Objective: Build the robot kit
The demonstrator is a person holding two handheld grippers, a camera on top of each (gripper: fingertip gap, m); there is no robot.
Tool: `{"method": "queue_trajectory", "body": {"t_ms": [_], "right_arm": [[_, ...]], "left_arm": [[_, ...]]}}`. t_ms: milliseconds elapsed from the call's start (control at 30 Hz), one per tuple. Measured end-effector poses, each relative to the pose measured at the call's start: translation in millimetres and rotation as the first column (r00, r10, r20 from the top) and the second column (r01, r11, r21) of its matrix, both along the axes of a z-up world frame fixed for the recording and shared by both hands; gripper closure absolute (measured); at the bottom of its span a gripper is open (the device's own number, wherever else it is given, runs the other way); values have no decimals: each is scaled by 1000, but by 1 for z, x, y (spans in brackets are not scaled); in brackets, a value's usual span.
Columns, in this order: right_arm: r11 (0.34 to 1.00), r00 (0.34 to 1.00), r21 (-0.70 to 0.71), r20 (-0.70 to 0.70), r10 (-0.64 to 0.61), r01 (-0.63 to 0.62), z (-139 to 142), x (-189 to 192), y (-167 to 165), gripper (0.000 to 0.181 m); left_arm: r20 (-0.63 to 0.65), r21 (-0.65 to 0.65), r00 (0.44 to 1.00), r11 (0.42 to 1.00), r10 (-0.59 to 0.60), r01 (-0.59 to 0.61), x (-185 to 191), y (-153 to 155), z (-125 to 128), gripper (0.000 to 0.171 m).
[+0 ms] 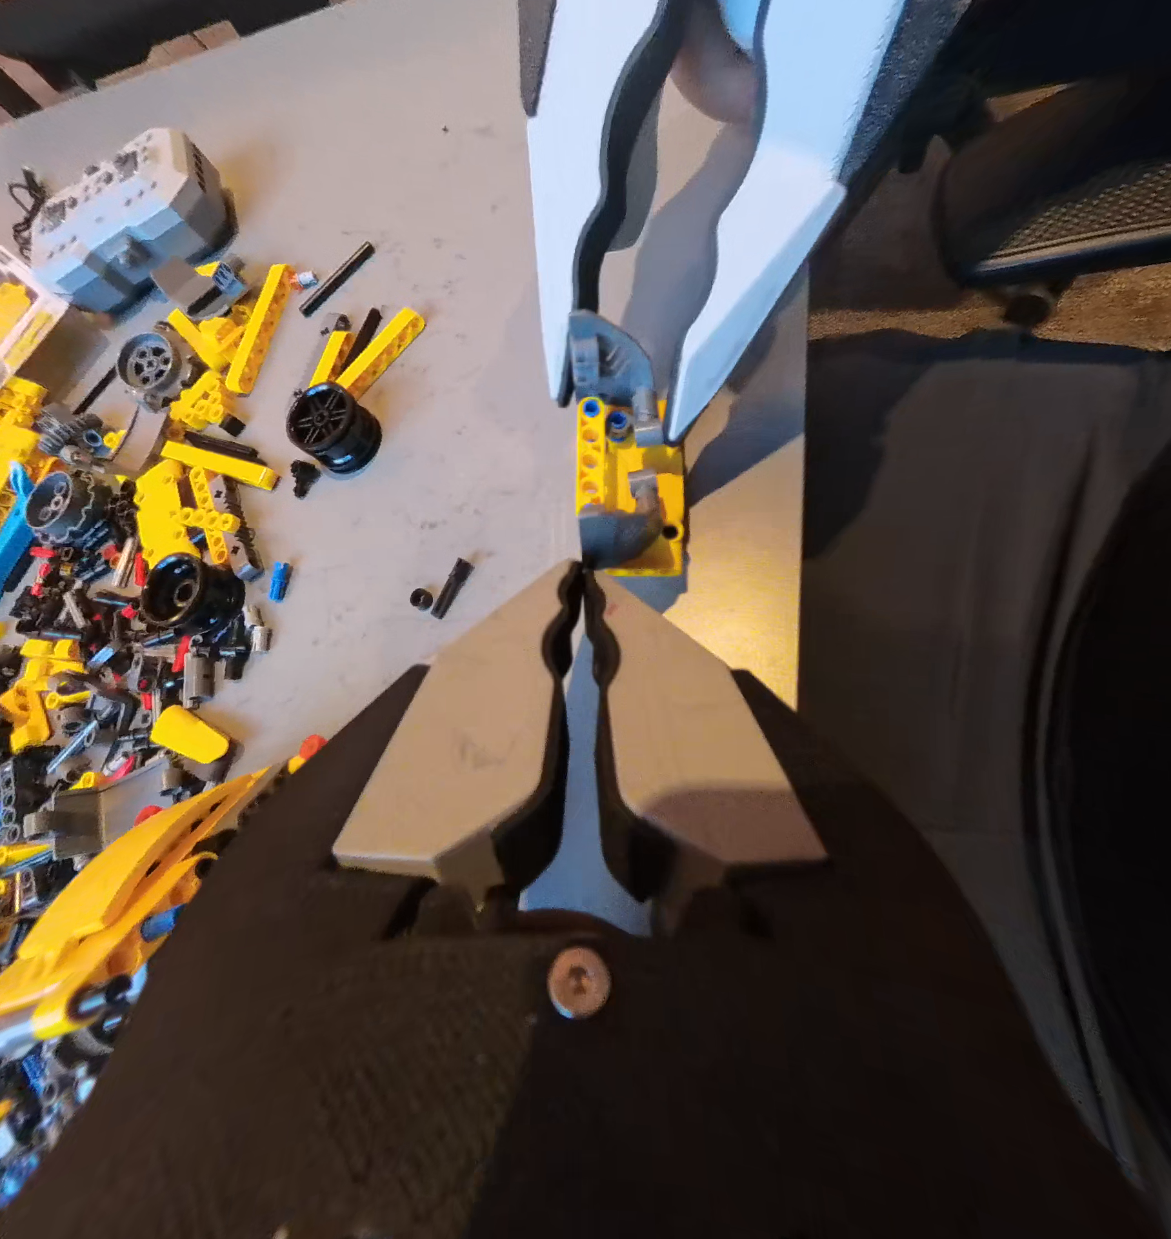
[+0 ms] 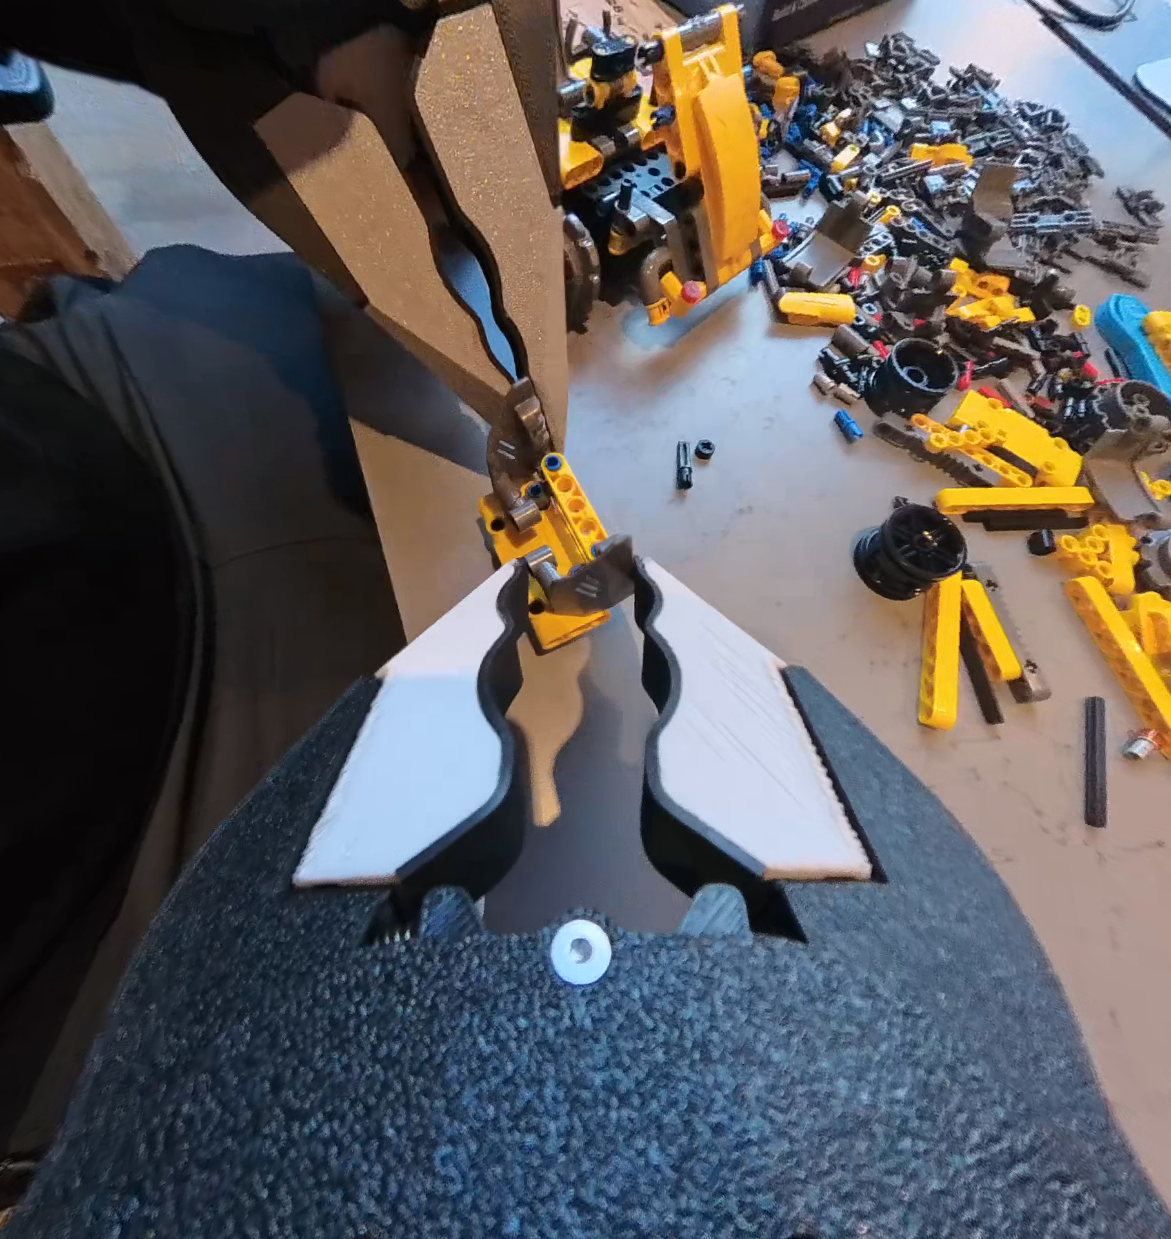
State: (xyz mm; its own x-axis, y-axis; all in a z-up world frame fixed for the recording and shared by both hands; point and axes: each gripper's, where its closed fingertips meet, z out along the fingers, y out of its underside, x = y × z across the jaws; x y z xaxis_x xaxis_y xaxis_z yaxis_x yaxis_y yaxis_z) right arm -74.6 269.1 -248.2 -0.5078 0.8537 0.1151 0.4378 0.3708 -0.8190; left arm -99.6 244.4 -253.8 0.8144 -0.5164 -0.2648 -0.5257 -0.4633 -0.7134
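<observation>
A small yellow brick assembly [image 1: 636,483] with two grey curved panels is held between both grippers at the table's edge. My left gripper [image 1: 579,570], with tan fingers, is shut on the thin edge of the nearer grey curved panel [image 1: 612,536]. The right wrist view shows that panel [image 2: 512,442] pinched at the left gripper's tips [image 2: 525,395]. My right gripper [image 2: 574,570], with white fingers, is shut on the other end of the assembly [image 2: 556,516]. One pad presses the yellow plate and the other presses the second grey panel [image 2: 592,586]. The left wrist view shows the right gripper [image 1: 619,416] straddling that end.
A large pile of yellow, black and grey parts [image 1: 100,536] covers the table beside the assembly. There is a black wheel [image 1: 331,422], a grey hub box [image 1: 133,208], a black pin [image 1: 450,586] and a part-built yellow vehicle [image 2: 690,167]. The table edge [image 1: 800,469] is close, with dark clothing [image 1: 1038,670] beyond it. The tips of one gripper are about 5 cm away from the tips of the other. My left gripper's tips are some 6 cm from the black pin [image 1: 450,586]. Look for it in the right wrist view [image 2: 684,460] too.
</observation>
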Motion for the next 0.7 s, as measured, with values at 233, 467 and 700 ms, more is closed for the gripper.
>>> {"method": "queue_trajectory", "body": {"t_ms": [233, 467, 700], "right_arm": [[1000, 1000, 8, 10, -8, 8, -3, -3, 1, 152], [1000, 1000, 25, 9, -1, 1, -3, -4, -4, 152], [997, 997, 5, 28, 73, -73, -3, 3, -10, 153]], "left_arm": [[25, 12, 997, 997, 79, -80, 1, 0, 0, 118], [68, 7, 995, 997, 70, -71, 13, 10, 0, 147], [66, -31, 995, 996, -78, 80, 24, 2, -1, 148]]}}
